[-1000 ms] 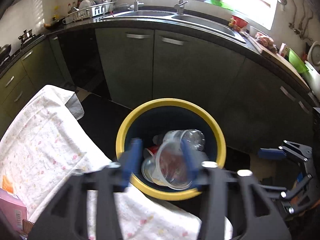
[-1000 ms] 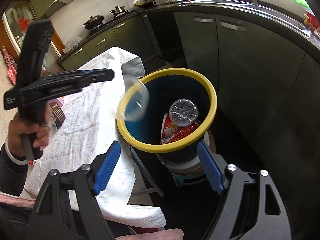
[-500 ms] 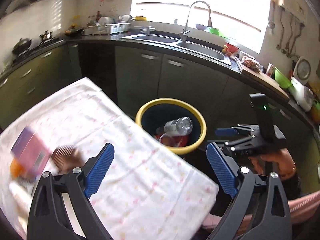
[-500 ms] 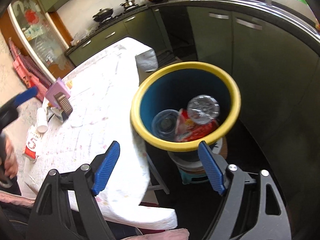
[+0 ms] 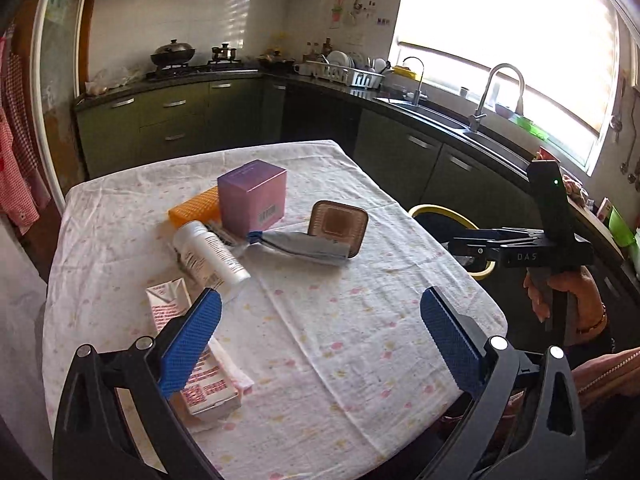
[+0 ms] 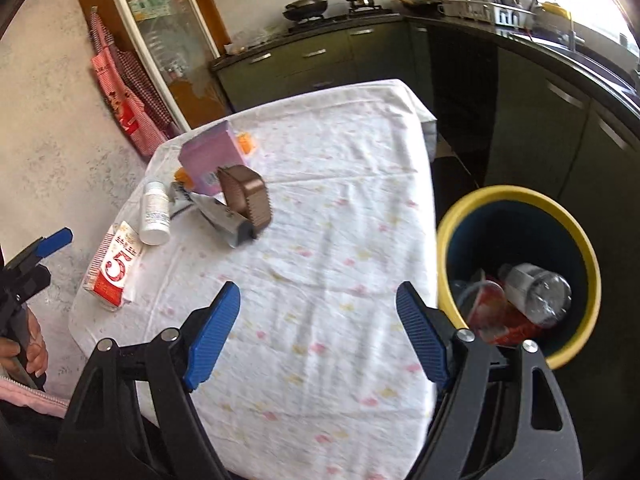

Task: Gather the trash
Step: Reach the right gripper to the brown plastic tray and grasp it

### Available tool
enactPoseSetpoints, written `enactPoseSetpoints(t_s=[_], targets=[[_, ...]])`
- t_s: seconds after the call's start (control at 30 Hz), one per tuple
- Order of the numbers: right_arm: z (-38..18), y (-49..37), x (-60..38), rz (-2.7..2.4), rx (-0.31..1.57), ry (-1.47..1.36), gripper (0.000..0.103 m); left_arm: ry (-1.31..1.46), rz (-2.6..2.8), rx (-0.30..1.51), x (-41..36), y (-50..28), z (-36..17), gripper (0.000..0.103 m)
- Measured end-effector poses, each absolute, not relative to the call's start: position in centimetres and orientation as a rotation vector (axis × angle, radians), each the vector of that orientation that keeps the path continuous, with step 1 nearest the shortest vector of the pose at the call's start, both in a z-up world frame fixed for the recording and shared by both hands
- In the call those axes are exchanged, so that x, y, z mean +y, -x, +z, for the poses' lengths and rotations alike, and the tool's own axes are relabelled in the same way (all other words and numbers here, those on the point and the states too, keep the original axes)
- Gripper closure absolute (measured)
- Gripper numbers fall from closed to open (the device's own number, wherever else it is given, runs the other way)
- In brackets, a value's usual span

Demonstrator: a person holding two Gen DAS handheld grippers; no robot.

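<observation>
left gripper (image 5: 320, 320) swung from bin (image 6: 576, 240) to table, both grippers spread empty, milk carton (image 5: 192, 360) under left finger

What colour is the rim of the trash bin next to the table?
Yellow, around a dark blue inside; the trash bin shows best in the right wrist view.

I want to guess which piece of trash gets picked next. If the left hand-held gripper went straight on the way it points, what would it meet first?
Probably bare tablecloth, since the open left hand-held gripper tilts down at it. Farther along that line lies the grey tube against the brown tray; depth is unclear.
</observation>
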State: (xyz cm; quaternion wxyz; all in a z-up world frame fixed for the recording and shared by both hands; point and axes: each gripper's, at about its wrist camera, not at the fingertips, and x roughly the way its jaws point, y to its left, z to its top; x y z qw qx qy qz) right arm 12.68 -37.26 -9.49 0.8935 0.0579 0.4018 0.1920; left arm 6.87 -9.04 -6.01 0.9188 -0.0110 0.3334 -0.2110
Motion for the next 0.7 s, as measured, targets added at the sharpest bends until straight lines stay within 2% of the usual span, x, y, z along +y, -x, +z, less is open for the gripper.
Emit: enactPoseSetpoints(t_s=[0.13,0.27,0.37,0.43,0.53,0.63,0.7], targets=[[-9.3,-14.7,-33.0,0.417,0.812,-0.074,0.033,0.044,-0.415,0.669,-7.4,-6.4,-6.4,0.005],[-10.3,-17.0,-30.3,0.357,0.812,0.001,0.052,0.049,-0.418,0.668,-6.6,-6.0,-7.0,0.005],[-11.2,-18.5,-29.3,0.342,0.826,0.005,0.053,0.042,-0.409,0.669,-6.5,-6.1,-7.4,0.005],[-11.5,-19.2,-29.0,0.321,0.826,0.008,0.058,0.042,-0.404,0.673,-6.2,-6.3,-7.7,0.005],[-11.6,-20.0,-29.2,0.288,0.818,-0.008,0.073,0.063,-0.409,0.684,-5.7,-6.8,-8.1,0.005],[-11.4,-20.6,-29.2,0.274,0.812,-0.013,0.073,0.074,-0.407,0.695,-5.3,-7.3,-8.5,0.005],[-11.1,-20.6,-29.1,0.258,0.798,-0.001,0.080,0.079,-0.401,0.702,-5.1,-7.5,-8.9,0.005]])
